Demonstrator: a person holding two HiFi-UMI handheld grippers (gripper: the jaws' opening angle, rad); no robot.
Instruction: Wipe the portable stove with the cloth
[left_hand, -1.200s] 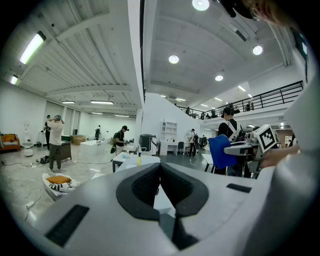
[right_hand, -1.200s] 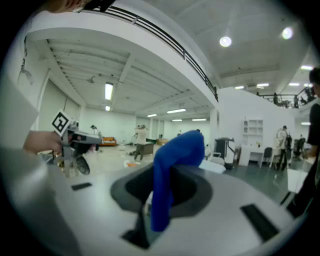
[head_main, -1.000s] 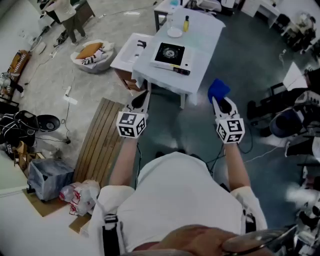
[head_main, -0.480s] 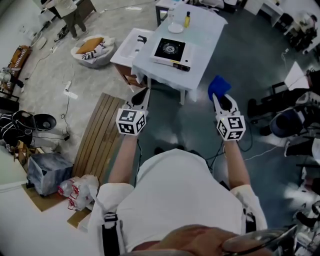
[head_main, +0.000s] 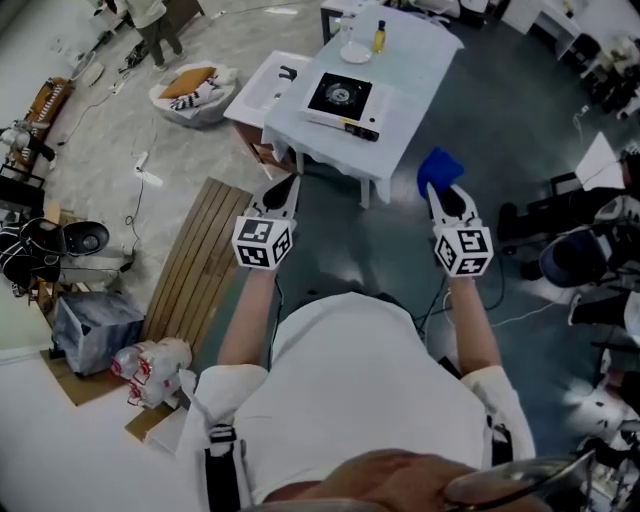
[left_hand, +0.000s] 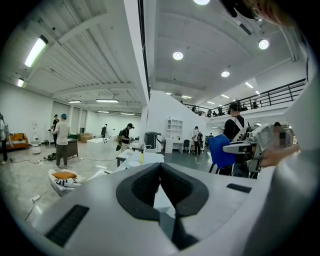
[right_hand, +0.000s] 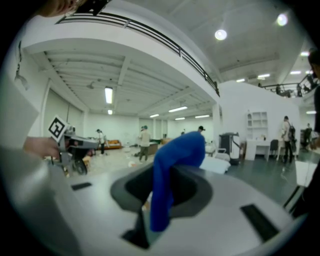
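We had cloth clamped in right gripper, left gripper closed empty; stove well ahead, marginally nearer left.

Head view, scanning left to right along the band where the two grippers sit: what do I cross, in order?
Wooden slat panel → left gripper → right gripper, shut on the blue cloth.

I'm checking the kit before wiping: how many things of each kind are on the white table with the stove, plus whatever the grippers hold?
Portable stove: 1
Yellow bottle: 1
Round dish: 1
Blue cloth, between the jaws of the right gripper: 1
Total: 4
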